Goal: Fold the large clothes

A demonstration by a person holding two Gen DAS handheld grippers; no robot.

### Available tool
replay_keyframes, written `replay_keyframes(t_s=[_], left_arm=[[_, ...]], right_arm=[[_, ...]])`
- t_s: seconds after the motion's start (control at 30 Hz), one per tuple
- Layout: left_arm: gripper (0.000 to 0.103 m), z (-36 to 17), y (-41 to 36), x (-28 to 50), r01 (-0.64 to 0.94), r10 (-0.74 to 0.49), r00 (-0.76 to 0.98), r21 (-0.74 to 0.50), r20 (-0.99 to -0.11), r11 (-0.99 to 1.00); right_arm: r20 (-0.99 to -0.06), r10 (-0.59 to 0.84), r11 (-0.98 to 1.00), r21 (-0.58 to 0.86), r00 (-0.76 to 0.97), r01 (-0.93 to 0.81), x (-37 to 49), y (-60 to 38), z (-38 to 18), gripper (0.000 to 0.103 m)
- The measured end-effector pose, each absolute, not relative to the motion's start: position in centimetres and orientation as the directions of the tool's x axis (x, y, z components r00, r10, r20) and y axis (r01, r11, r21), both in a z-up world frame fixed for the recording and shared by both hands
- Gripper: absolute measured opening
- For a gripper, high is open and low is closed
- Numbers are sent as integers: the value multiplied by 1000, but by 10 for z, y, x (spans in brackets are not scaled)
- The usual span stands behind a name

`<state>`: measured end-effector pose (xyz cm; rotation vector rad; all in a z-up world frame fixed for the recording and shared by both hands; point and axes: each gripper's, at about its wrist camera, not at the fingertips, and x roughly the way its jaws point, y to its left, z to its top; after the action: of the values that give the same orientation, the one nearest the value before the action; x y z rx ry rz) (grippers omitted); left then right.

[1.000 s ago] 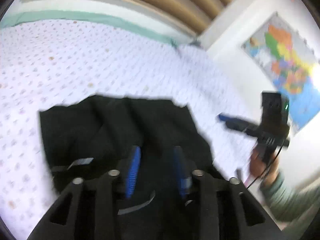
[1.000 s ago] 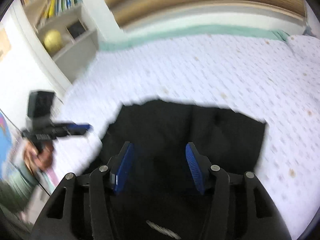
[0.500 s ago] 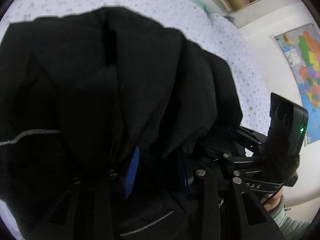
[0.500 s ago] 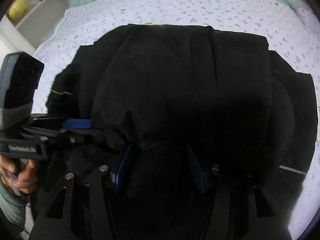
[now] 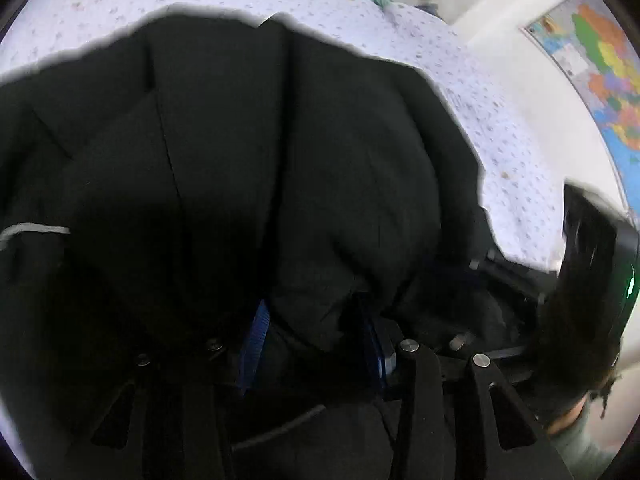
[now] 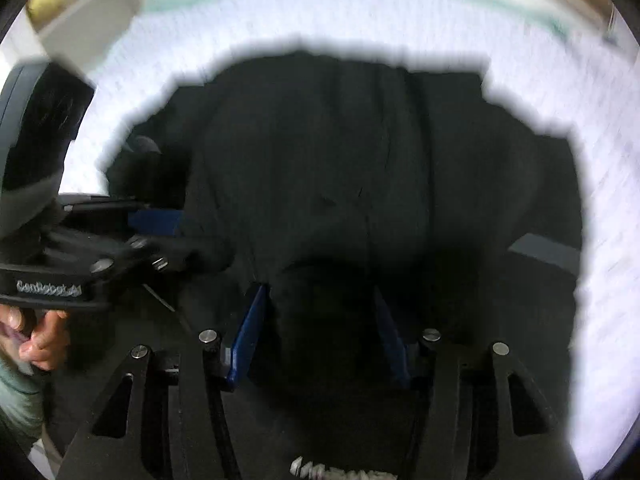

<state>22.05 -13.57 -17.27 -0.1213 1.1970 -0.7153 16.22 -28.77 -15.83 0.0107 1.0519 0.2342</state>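
**Both tongs bite into a black garment on the bed**

Nearest the lens, the left tongs stand narrowly parted with a fold of the black garment bunched between the blue pads; they look closed on cloth. The right tongs hold a thick roll of the same garment between their blue pads, gripped at its near edge. Each pair shows in the other's view, off to the side and close by, so both grips sit along one hem.

The fabric looks soft and fairly heavy, with deep limp folds and a matte surface, so it will likely sag and drag rather than hold a shape. It seems best taken where it is now, at an edge with several layers pinched together, since a single layer could slip from the pads. A pale strip, perhaps a label or drawcord, shows at the left of the left view.

Beyond, the garment spreads in a dark, roughly rectangular heap over the white dotted bedsheet, and farther off hang a coloured wall map and a shelf
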Motion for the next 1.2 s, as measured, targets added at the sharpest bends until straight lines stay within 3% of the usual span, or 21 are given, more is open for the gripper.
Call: replay_keyframes(t_s=[0.1, 0.2, 0.33, 0.47, 0.67, 0.8, 1.0, 1.2], left_arm=[[45, -149, -134, 194, 505, -551, 274, -369, -788, 780], [45, -119, -118, 155, 535, -603, 296, -394, -741, 747], [47, -83, -92, 83, 573, -596, 353, -337, -721, 747], [53, -66, -61, 29, 541, -548, 434, -280, -715, 793], [53, -52, -20, -32, 463, -511, 512, -279, -690, 841], [53, -51, 17, -49, 373, -456, 575, -278, -679, 885], [53, -78, 77, -75, 236, -357, 597, -268, -718, 934], [53, -122, 95, -70, 151, -348, 534, -319, -770, 936]], right_arm=[[-812, 194, 979, 122, 550, -166, 138, -290, -138, 58], [-760, 254, 967, 186, 599, -174, 96, -294, -106, 59], [-686, 183, 982, 98, 704, -160, 29, -291, -56, 59], [-659, 124, 991, 51, 742, -120, -23, -288, -18, 69], [-624, 56, 997, 0, 780, -72, -90, -290, 0, 69], [-614, 114, 991, 120, 781, -51, -118, -315, -15, 79], [-700, 108, 987, 162, 706, 10, -114, -356, -77, 77], [-759, 39, 978, 163, 650, 131, -114, -407, -128, 77]])
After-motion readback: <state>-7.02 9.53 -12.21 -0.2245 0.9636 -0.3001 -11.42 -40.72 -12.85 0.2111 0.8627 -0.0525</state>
